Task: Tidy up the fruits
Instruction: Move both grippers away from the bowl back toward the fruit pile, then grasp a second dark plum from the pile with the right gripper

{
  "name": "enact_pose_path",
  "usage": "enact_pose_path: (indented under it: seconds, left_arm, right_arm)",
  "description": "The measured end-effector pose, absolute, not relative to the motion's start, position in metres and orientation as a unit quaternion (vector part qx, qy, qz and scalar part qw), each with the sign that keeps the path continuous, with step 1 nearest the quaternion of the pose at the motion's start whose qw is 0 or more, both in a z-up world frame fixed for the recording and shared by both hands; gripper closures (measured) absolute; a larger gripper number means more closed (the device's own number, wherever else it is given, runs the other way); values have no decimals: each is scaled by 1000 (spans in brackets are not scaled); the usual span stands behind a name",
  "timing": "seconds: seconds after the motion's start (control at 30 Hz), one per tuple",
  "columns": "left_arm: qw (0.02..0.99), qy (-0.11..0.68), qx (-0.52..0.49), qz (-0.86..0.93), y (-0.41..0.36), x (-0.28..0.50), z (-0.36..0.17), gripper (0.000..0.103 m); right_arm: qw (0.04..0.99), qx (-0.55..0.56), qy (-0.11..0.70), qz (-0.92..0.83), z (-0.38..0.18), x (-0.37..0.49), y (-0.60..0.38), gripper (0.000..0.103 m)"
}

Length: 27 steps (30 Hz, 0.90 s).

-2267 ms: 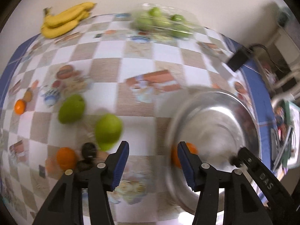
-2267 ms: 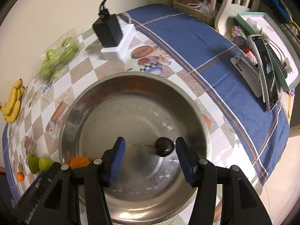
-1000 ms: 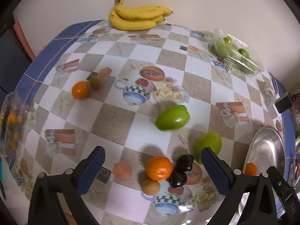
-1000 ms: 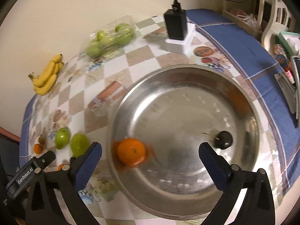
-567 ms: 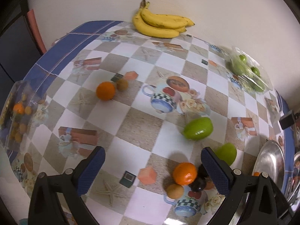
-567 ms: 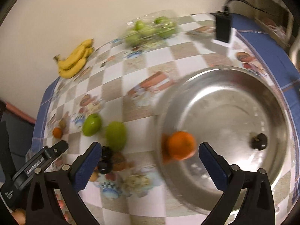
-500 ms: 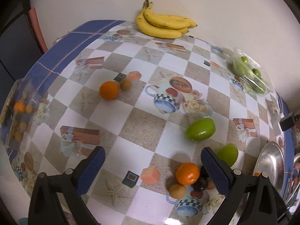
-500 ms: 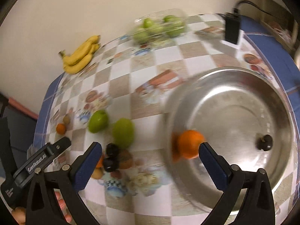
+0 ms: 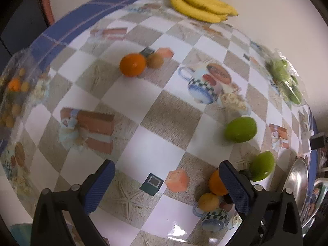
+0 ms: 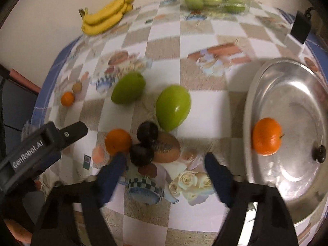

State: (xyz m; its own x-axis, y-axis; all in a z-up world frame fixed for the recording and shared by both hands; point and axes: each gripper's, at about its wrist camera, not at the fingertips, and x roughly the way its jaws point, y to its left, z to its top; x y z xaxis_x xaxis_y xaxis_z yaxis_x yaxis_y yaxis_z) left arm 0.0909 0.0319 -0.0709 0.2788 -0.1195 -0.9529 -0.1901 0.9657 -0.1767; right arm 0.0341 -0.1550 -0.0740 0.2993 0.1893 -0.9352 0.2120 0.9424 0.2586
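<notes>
Steel bowl (image 10: 264,78) holds 1 orange (image 10: 266,136); 2 green mangoes (image 10: 173,107) outside; both hand-held grippers (image 9: 167,186) (image 10: 164,176) gape empty.

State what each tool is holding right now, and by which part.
Nothing is held. The left tool and right tool are both open and empty, above loose fruit on the table.

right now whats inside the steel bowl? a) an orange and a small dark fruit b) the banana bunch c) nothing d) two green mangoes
a: in the right wrist view the steel bowl holds an orange and a small dark fruit, while the green mangoes and the banana bunch lie out on the tablecloth.
</notes>
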Motion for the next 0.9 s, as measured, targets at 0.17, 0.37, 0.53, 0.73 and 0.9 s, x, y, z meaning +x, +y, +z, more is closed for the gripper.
enact_pose_path:
  seconds: [0.17,0.37,0.53,0.73,0.9]
  left_arm:
    - [775,612,-155,22,36,90,-78,4]
    - [765,620,-173,16,36,90,-81,14]
    - [760,624,-184,11,38,91,-83,19]
    - [760,623,-187,10,39,90,-81,20]
    - [759,623,-191,13,39,91,-82,20]
  right_arm:
    - [784,176,596,7,-78,35,-153,43]
    - [779,168,603,26,-80,38,-142,51]
    - [780,157,605,37,-82,43,-133,58]
    - [781,152,604,45,-83,46,-129,61]
    - [781,155,603,46,-83,46,-130,62]
